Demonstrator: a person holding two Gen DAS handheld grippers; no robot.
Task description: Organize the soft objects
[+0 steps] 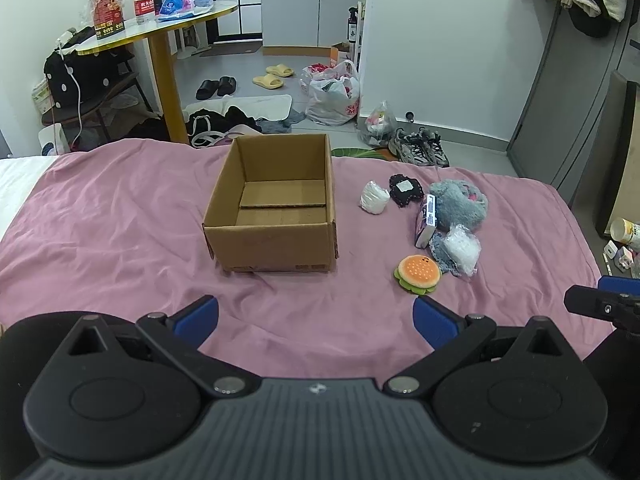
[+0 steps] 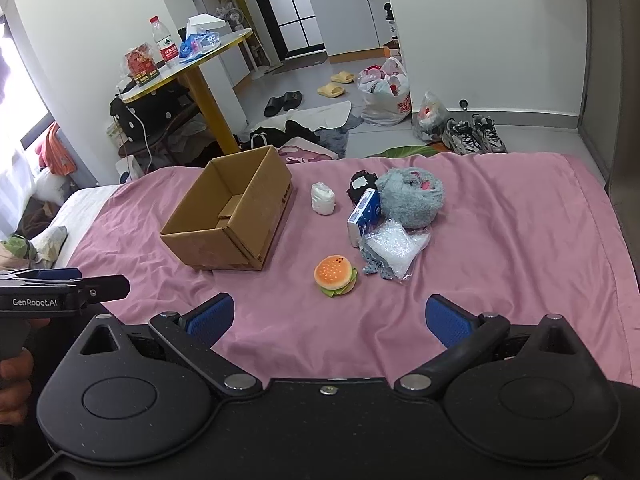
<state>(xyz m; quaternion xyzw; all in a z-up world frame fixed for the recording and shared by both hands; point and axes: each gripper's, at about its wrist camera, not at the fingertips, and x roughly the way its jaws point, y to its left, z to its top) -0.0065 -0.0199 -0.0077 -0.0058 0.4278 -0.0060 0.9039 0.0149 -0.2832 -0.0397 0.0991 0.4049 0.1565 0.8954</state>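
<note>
I judge this to be the very start: nothing sits in the cardboard box (image 1: pixel 272 204), and every soft thing lies on the pink bedsheet (image 1: pixel 120 216) to the right of it. The next move, as I see it, calls for my right gripper (image 2: pixel 329 316) to reach forward to the burger plush (image 2: pixel 335 276), the nearest piece, close on it gently, and carry it over the box's near wall.

Both of my tools are spread wide and hold nothing. The right gripper's blue pads (image 2: pixel 210 316) hang over bare sheet, touching nothing, with the burger plush just ahead between them. My left gripper (image 1: pixel 316 318) is equally wide apart, also clear of the sheet, facing the box's front wall.

Outward from there, always taking the box as the mark: the burger plush lies off its near right corner. Beyond the plush, further right of the box, sits a crinkly clear plastic bag (image 2: pixel 394 250) on a bit of grey knit, touching a blue-and-white packet (image 2: pixel 364 212) that leans against a grey fuzzy plush (image 2: pixel 412 198). A white roll (image 2: pixel 323 199) stands nearest the box's right wall, and a black pouch (image 2: pixel 362 184) lies between it and the fuzzy plush.
</note>
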